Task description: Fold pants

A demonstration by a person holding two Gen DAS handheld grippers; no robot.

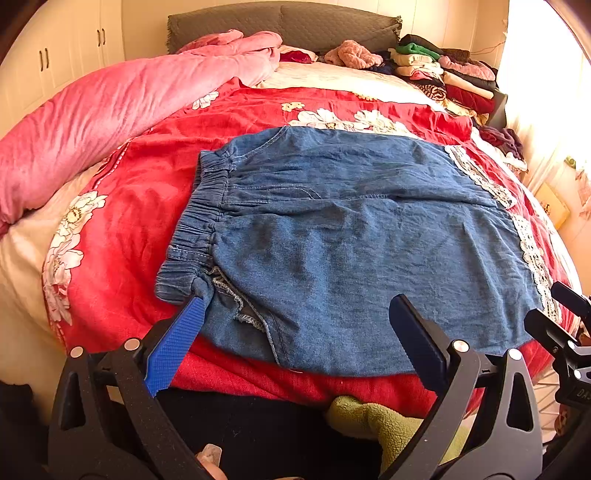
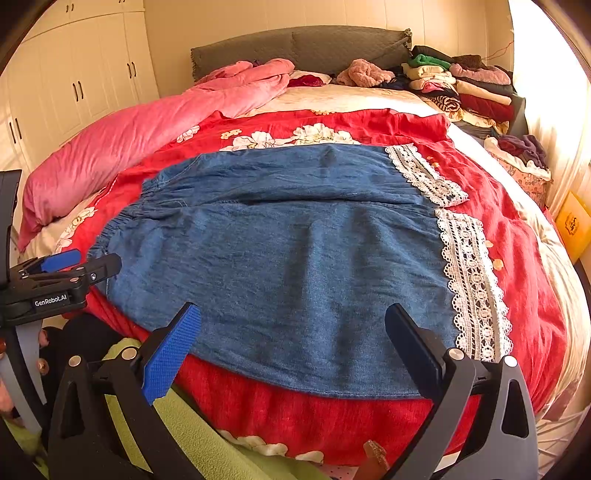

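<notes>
Blue denim pants (image 1: pixel 351 243) with an elastic waistband (image 1: pixel 195 225) on the left and white lace hems (image 1: pixel 532 251) on the right lie flat on a red floral bedspread (image 1: pixel 133 206). My left gripper (image 1: pixel 299 306) is open, its jaws wide apart over the near edge of the pants, the left fingertip by the waistband corner. My right gripper (image 2: pixel 291 314) is open over the near edge of the pants (image 2: pixel 295 258), left of the lace hem (image 2: pixel 469 280). The left gripper also shows in the right wrist view (image 2: pixel 70 269), at the waistband end.
A pink quilt (image 1: pixel 110 107) lies along the far left of the bed. A stack of folded clothes (image 1: pixel 443 70) sits at the far right by the grey headboard (image 1: pixel 284 26). White wardrobe doors (image 2: pixel 74 81) stand on the left. A green garment (image 2: pixel 207 443) is below the grippers.
</notes>
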